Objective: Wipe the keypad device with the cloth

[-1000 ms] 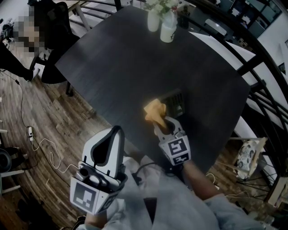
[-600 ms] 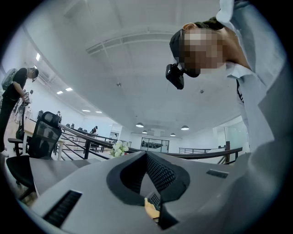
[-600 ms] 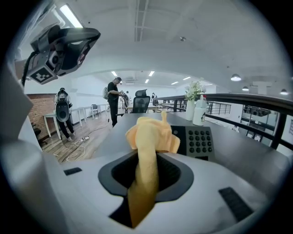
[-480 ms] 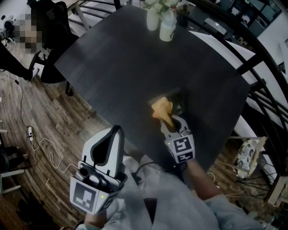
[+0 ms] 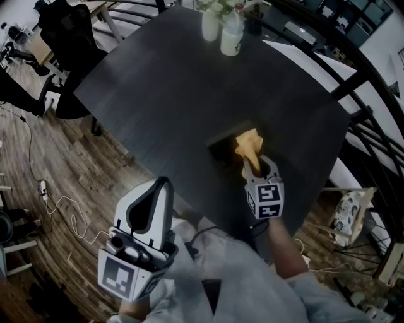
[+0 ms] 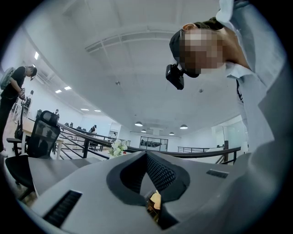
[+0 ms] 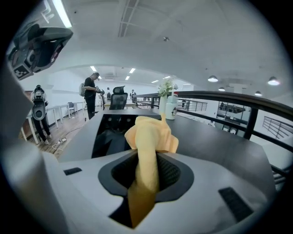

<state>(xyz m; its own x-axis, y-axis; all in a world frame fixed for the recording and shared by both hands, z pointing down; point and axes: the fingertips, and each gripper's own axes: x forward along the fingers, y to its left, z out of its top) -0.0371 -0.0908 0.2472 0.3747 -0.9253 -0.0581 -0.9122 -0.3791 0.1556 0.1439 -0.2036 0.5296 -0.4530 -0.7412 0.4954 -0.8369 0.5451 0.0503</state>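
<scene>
at the far edge of the dark table [image 5: 158, 82] a white vase [image 5: 210, 25] holds flowers [image 5: 218, 6], with a white bottle [image 5: 231, 39] just right of it. my right gripper [image 5: 256, 165] reaches over the table's near right part, jaws clamped on the yellow cloth [image 5: 248, 144], which lies over the right end of the black keypad device [image 5: 222, 150]. my left gripper [image 5: 158, 192] hangs near me, left of the table, jaws together.

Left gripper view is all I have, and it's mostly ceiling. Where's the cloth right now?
Observer: The right gripper is shut on the yellow cloth.
Operator: Is it over the keypad device?
Observer: In the head view the cloth's bunched end overlaps the right end of the keypad device; I can't confirm contact.
Operator: Where's my left gripper?
Observer: Off the dark table, over the wooden floor by its near edge.
</scene>
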